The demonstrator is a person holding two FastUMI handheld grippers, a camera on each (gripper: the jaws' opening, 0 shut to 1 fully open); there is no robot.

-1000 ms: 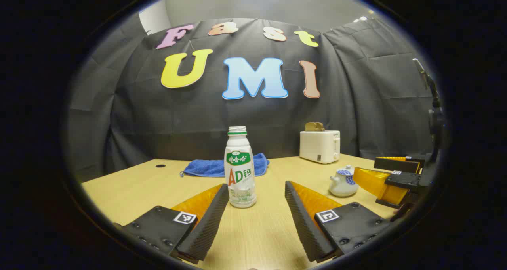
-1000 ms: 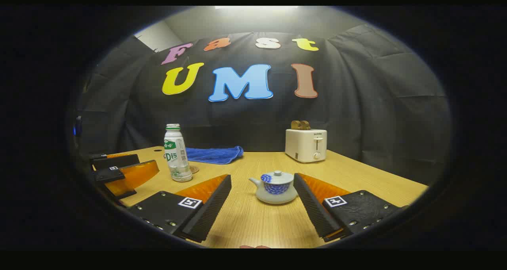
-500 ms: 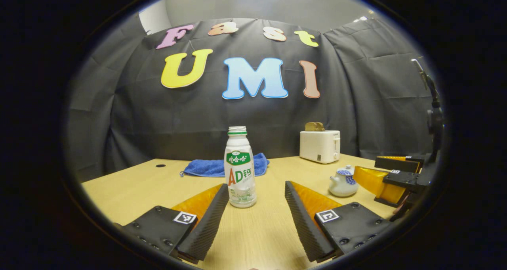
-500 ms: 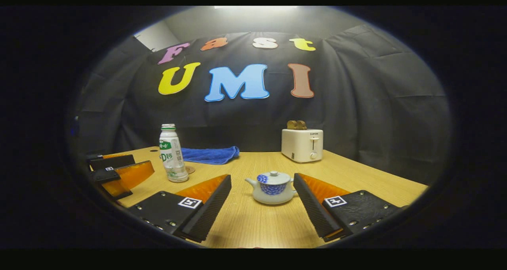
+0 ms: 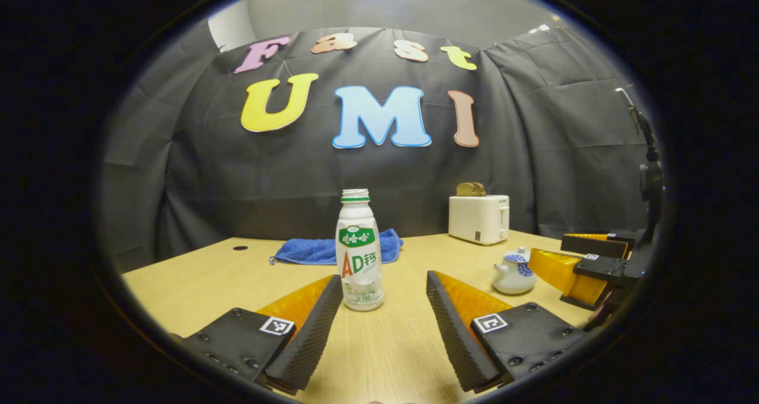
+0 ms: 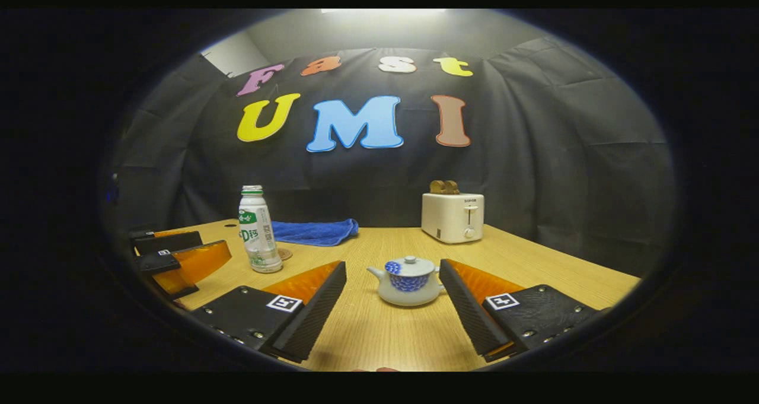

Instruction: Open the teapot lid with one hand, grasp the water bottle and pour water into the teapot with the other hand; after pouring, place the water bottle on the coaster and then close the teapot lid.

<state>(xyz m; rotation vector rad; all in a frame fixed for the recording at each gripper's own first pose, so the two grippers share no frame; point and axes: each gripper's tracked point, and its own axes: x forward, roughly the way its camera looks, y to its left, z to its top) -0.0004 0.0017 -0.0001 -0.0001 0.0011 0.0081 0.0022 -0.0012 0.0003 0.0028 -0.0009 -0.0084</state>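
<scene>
- Left gripper view: the water bottle (image 5: 359,251) stands upright on the wooden surface (image 5: 195,279), long axis vertical, its uncapped mouth pointing straight up. It stands just ahead of the left gripper (image 5: 384,294), nearer the left finger, touching neither. The gripper is spread wide and holds nothing.
- Further right in this view sits the teapot (image 5: 513,271), lid on, with the right gripper (image 5: 584,264) just beside it. Behind the bottle lies a blue cloth (image 5: 323,250); a white toaster (image 5: 479,218) with bread in its slots stands toward the back. There is a small dark hole in the surface at far left.
- Right gripper view: the teapot (image 6: 407,280) sits between and just beyond the wide-spread fingers of the right gripper (image 6: 394,291), untouched, spout pointing left, lid knob up. The gripper is empty.
- From this side a round coaster (image 6: 285,253) shows just behind the water bottle (image 6: 257,228), which the other view hides. The left gripper (image 6: 178,255) shows at the left edge, near the bottle.
- The toaster (image 6: 453,216) shows its lever and dial here. The black cloth wall closes the booth at the back, a pale ceiling above it.
</scene>
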